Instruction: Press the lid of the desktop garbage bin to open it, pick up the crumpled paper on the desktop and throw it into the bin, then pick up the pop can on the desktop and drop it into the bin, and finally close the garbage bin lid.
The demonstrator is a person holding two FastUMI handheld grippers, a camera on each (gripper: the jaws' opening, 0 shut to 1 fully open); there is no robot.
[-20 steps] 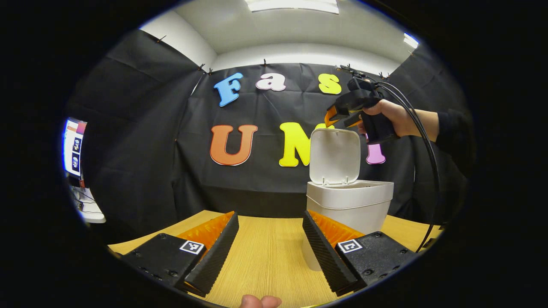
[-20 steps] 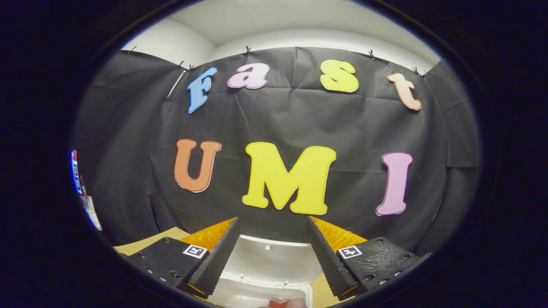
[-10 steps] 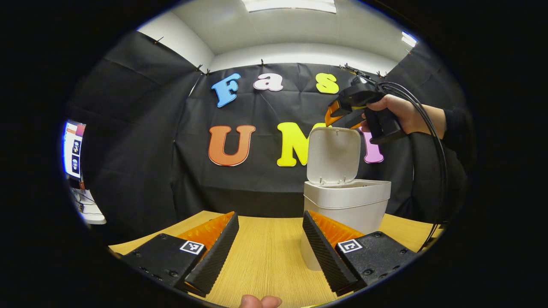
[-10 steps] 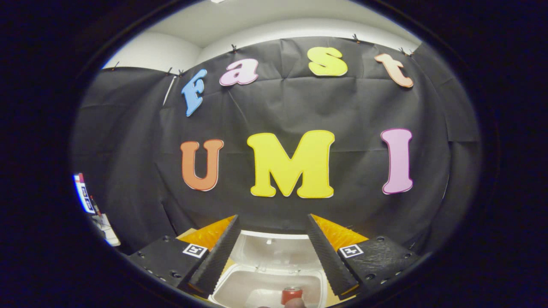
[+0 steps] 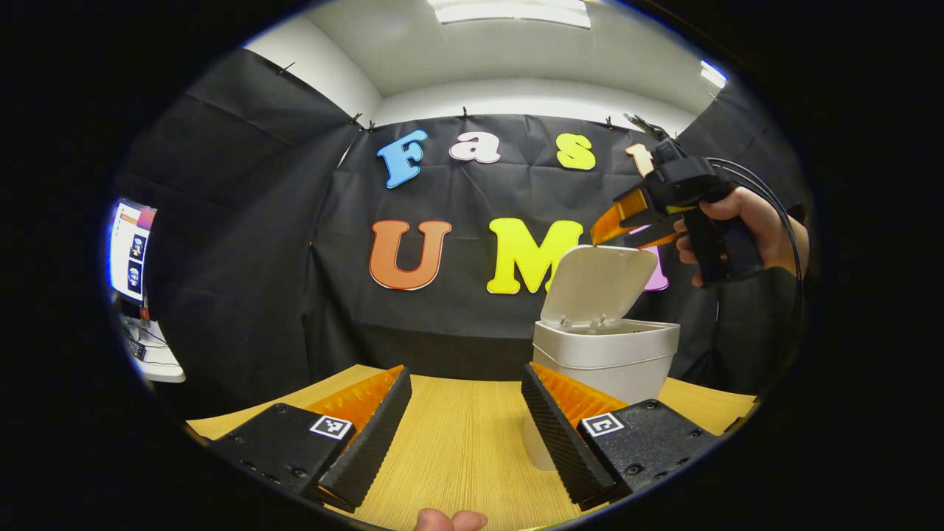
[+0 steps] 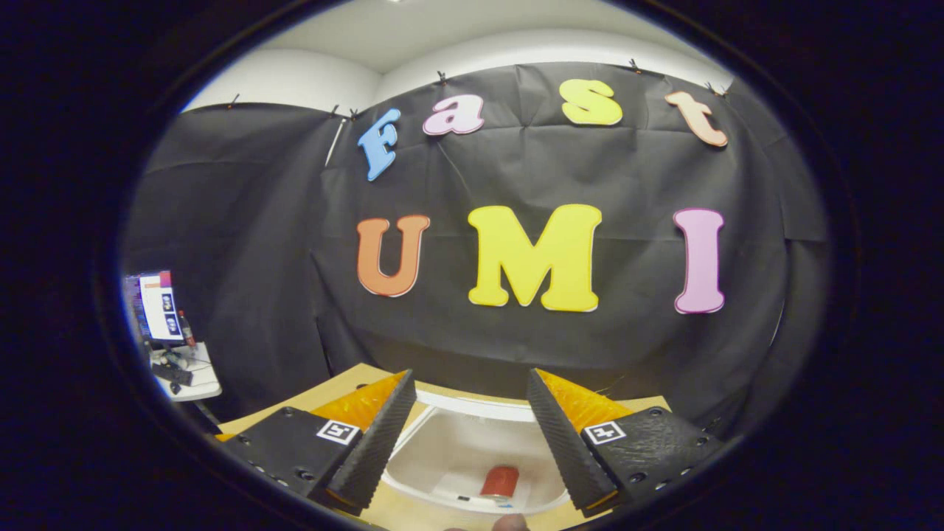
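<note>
Lid (image 5: 601, 276) tipped forward since earlier, right tool (image 5: 616, 225) touching its top edge, fingers apart, empty. Left tool (image 5: 464, 428) spread over bare desk (image 5: 457, 442) beside bin (image 5: 608, 361); right gripper view looks down at can (image 6: 499, 481) lying inside.

The table (image 5: 457, 442) under the left gripper (image 5: 466, 435) looks like light wood or wood-grain laminate, with fine straight grain and a matt, smooth face. Just beyond that gripper's right-hand finger, the bin (image 5: 605, 361) seems moulded of off-white plastic, smooth with a soft satin sheen; its raised lid (image 5: 601, 284) has the same finish. Below the right gripper (image 6: 466, 435), the bin's inside (image 6: 457, 457) is smooth pale plastic, and the pop can (image 6: 500, 481) lying there looks like red metal, though too small to judge its shine. Both grippers' fingers (image 5: 369, 442) carry ribbed, matt inner faces, and their housings look like rough-textured plastic. Behind everything hangs creased, dull cloth (image 6: 243, 243).
</note>
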